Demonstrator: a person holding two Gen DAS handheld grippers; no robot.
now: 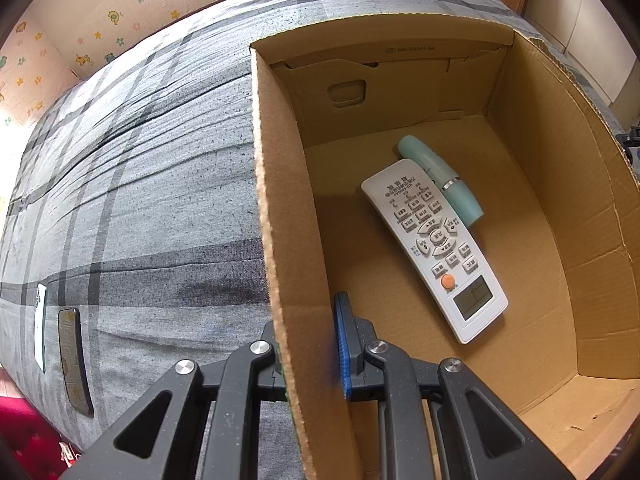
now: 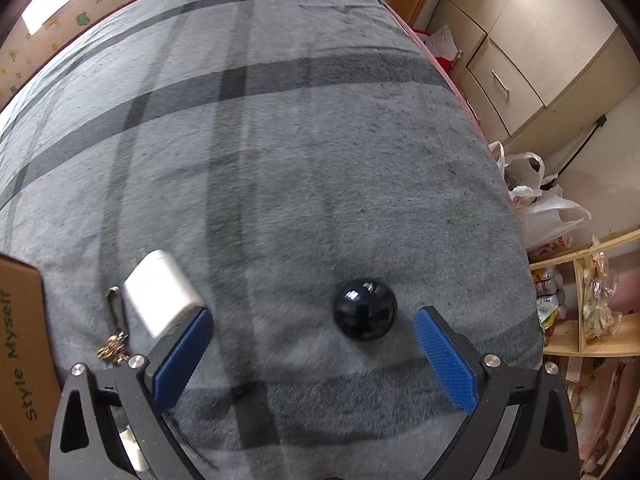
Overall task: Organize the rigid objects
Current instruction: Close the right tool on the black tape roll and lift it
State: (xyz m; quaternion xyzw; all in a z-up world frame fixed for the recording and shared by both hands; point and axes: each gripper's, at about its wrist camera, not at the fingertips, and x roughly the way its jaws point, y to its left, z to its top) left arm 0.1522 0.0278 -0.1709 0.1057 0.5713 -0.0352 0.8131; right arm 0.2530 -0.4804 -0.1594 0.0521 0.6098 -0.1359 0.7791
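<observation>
An open cardboard box stands on a grey plaid bedspread. Inside it lie a white remote control and a teal tube-shaped item, side by side. My left gripper is shut on the box's left wall, one finger outside and the blue pad inside. In the right wrist view a glossy black ball rests on the bedspread, just ahead of my right gripper and nearer its right pad. That gripper stands open wide with nothing touching its pads. A white charger lies by its left fingertip.
A metal clip with a gold keychain lies left of the charger, near the box's printed corner. A dark phone and a white slab lie at the bed's left edge. Plastic bags and shelves stand beyond the bed's right side.
</observation>
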